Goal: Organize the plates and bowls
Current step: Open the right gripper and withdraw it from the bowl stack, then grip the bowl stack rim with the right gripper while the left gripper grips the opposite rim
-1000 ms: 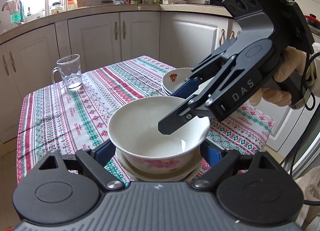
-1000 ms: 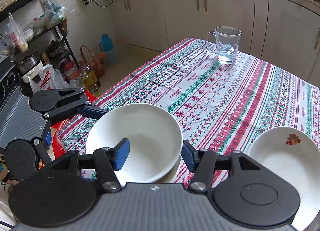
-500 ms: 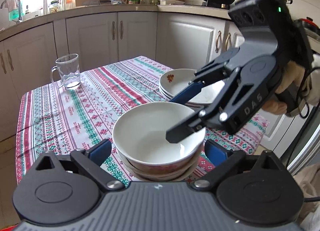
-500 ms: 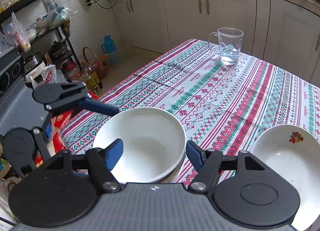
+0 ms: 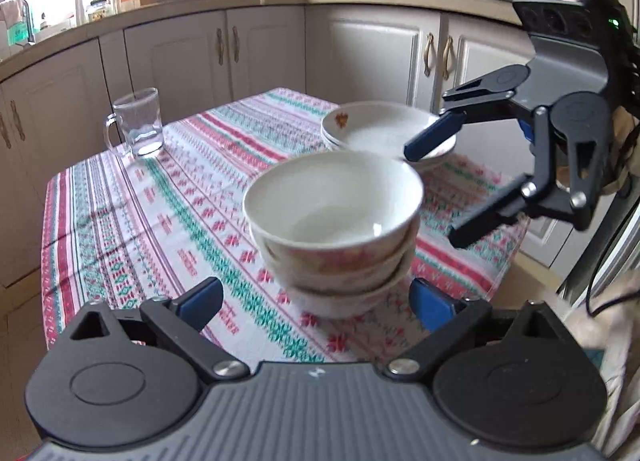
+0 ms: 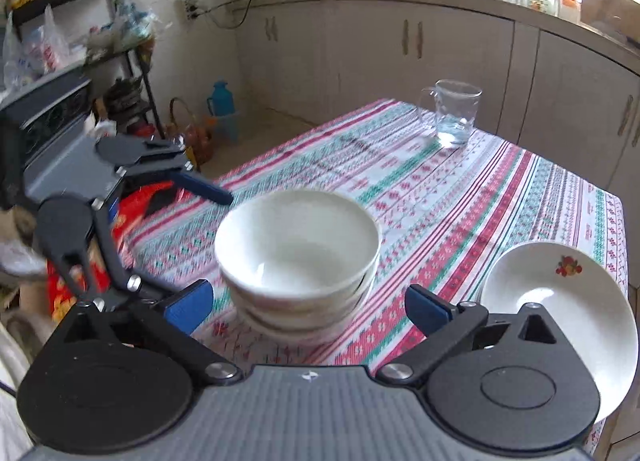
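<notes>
A stack of white bowls with pink flowers [image 5: 332,229] [image 6: 298,257] stands on the patterned tablecloth [image 5: 160,221] near its front edge. Beyond it are stacked white plates with a red motif [image 5: 372,129], which lie at the right edge in the right wrist view [image 6: 560,301]. My left gripper [image 5: 316,301] [image 6: 196,249] is open, its blue pads on either side of the stack's base and clear of it. My right gripper [image 6: 308,307] [image 5: 434,195] is to the right of the bowls. Its jaws are opening wide and touch nothing.
A glass mug [image 5: 138,127] [image 6: 454,113] stands at the table's far corner. Cream kitchen cabinets [image 5: 272,49] run behind the table. Bags, bottles and a metal shelf [image 6: 132,101] crowd the floor past the table's left side.
My right gripper let go of the top bowl's rim, spread its jaws and drew back to the right. My left gripper pulled back a little from the stack.
</notes>
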Demonstrator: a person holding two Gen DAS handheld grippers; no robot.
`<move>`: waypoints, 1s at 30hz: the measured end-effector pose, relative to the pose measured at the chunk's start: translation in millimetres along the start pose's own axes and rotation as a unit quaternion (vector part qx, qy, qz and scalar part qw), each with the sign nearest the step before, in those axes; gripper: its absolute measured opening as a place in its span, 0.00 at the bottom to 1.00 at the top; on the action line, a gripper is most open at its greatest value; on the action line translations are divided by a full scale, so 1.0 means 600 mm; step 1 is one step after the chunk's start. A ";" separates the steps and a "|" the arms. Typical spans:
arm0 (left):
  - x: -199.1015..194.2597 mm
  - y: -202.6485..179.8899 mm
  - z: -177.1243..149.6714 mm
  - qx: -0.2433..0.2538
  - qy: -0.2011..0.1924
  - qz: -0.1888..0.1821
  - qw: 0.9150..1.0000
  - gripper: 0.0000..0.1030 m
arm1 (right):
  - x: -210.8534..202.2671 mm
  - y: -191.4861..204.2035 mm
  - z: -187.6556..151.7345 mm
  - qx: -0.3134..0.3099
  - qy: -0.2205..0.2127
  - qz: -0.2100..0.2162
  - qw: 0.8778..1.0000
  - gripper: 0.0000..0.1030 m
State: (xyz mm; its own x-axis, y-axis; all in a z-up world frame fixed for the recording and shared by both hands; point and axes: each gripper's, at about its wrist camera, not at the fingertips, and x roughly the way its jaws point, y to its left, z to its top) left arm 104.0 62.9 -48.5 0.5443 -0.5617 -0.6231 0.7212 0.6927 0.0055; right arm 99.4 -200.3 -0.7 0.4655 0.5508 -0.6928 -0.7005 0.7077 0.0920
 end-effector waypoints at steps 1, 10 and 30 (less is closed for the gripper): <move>0.004 0.002 -0.004 0.002 0.001 0.000 1.000 0.96 | 0.007 0.002 -0.006 -0.003 0.009 -0.004 1.000 1.00; 0.055 0.016 -0.014 0.013 0.028 -0.019 0.999 0.96 | 0.073 0.013 -0.029 -0.054 0.049 -0.037 0.997 1.00; 0.093 0.049 0.018 0.130 0.056 -0.158 0.977 0.93 | 0.125 -0.024 0.019 -0.152 0.100 0.089 0.979 0.92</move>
State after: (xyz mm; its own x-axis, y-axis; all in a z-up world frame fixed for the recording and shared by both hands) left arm 160.1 47.0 -74.9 0.2370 -0.6655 -0.7078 0.9379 0.3467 -0.0120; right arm 150.6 -164.1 -45.5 0.2283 0.5341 -0.8140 -0.9036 0.4274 0.0270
